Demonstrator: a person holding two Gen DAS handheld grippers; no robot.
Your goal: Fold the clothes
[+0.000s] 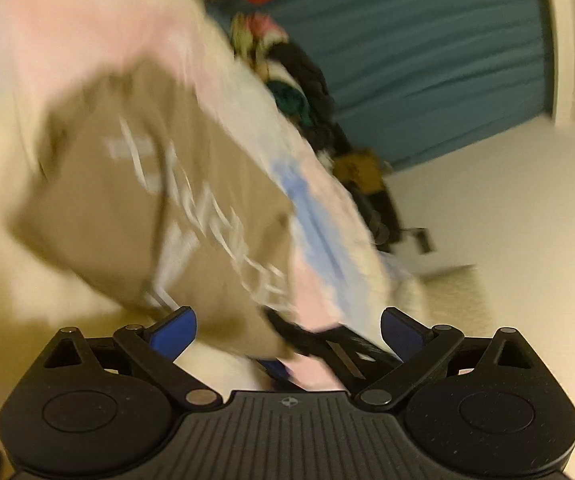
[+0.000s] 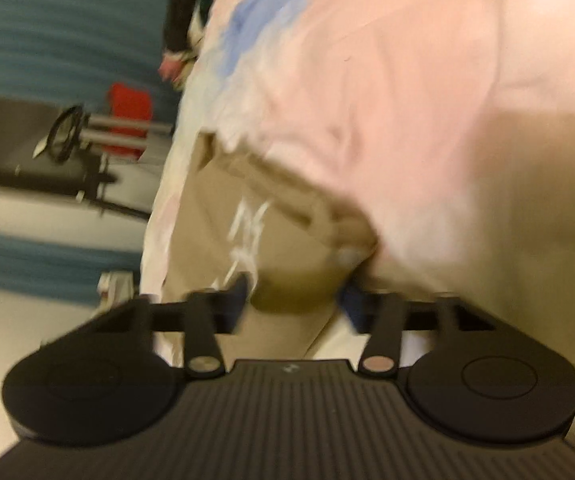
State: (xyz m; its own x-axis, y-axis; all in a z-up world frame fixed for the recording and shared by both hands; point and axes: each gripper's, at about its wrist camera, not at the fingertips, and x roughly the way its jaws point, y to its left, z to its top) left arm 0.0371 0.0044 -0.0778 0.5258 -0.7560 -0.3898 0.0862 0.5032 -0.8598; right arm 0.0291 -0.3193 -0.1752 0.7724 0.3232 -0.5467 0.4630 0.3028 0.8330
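A tan garment with white lettering (image 1: 175, 200) lies on a pastel pink, blue and white sheet (image 1: 319, 216), blurred by motion. My left gripper (image 1: 287, 332) is open, its blue fingertips (image 1: 173, 334) wide apart just short of the garment's near edge. The other gripper (image 1: 327, 346) shows between them, at the garment's corner. In the right wrist view the tan garment (image 2: 271, 248) fills the middle, with the sheet (image 2: 387, 80) above it. My right gripper (image 2: 293, 308) has a fold of the tan cloth between its fingers, which stand partly closed on it.
A pile of dark and coloured clothes (image 1: 299, 92) lies along the far side of the sheet. A teal ribbed wall (image 1: 427, 60) stands behind. A red object (image 2: 129, 114) and dark metal equipment (image 2: 75, 152) are at the left of the right wrist view.
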